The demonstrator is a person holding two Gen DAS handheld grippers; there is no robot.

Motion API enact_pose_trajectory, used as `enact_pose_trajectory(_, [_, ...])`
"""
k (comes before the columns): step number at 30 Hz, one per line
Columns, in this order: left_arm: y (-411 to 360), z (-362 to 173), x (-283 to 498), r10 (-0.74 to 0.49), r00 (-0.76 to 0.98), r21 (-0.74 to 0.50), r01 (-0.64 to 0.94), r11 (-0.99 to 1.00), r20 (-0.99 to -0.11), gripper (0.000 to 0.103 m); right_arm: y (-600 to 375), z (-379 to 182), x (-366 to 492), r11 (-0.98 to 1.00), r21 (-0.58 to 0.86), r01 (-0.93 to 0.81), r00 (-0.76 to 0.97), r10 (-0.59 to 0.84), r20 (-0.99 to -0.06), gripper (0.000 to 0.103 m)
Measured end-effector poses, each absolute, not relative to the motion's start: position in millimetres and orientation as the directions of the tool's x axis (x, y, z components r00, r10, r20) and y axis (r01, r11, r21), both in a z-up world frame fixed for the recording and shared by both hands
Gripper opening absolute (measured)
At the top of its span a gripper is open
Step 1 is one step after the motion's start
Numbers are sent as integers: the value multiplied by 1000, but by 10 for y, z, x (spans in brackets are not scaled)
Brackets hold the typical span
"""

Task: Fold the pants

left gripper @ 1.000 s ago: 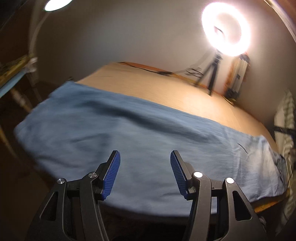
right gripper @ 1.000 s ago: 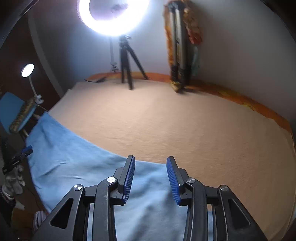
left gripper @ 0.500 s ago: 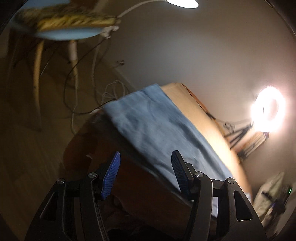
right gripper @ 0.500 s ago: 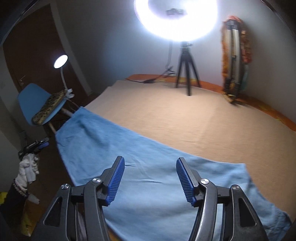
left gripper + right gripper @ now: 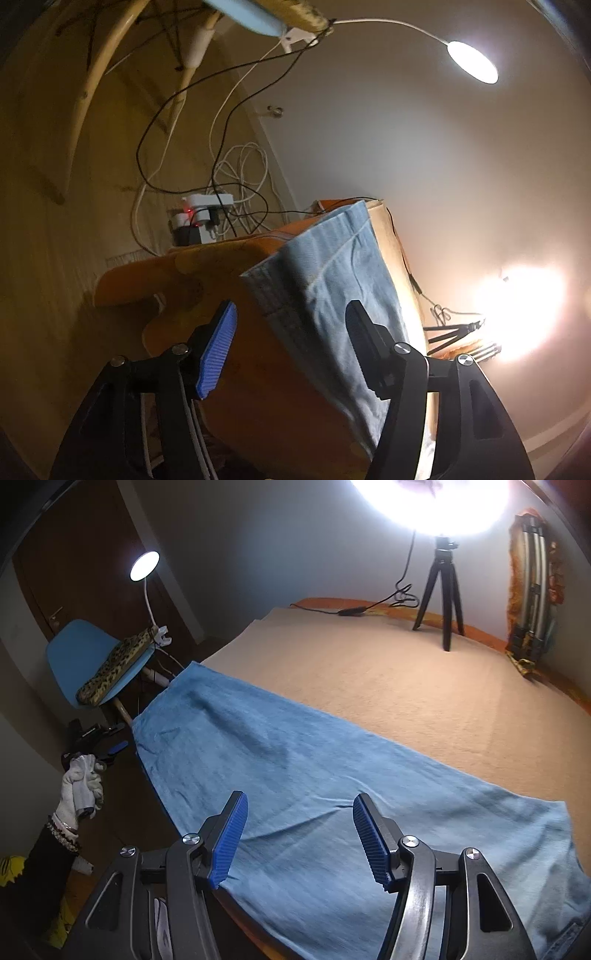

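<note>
While the pants point(image 5: 295, 775) lie stretched flat along the near edge of the bed point(image 5: 388, 672), their long axis runs from the bed's left corner, where the hem end overhangs a little, to the right, where the wider end passes out of the right wrist view.

At the left, the left gripper point(image 5: 291, 347) sits low beside that corner, fingers spread apart and empty, looking up at the doubled hem point(image 5: 332, 266) — the cloth edge lies just ahead of its jaws, slightly toward the right finger. Its wrist view is tilted, so the exact gap is hard to judge.

Farther right, the right gripper point(image 5: 299, 834) hovers over the middle of the trouser length, also spread wide and holding nothing, with cloth directly beneath and ahead of it.

Judging from this, the left hand is nearer the hem end — the likely first pinch for folding it rightward along the length.
</note>
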State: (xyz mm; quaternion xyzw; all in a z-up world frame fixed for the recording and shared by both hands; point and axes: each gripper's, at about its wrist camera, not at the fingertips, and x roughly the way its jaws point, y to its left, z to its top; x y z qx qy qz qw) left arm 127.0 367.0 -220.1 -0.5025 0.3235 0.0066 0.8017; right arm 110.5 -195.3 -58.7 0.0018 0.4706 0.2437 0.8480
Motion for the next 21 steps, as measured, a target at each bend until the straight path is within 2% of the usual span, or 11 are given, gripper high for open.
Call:
enact_pose_trajectory(14, [3632,-2525,1362,-362,845,-901,-275,336,-393,66,-1600,-458,1094,874,224,-431,434,419,-797,62])
enact_pose_trajectory(21, [3590,-2307,1319,-328,877,-901,-219,375,-350,66,-1559,-474,1080,877,216,-430,428,408,-806,62])
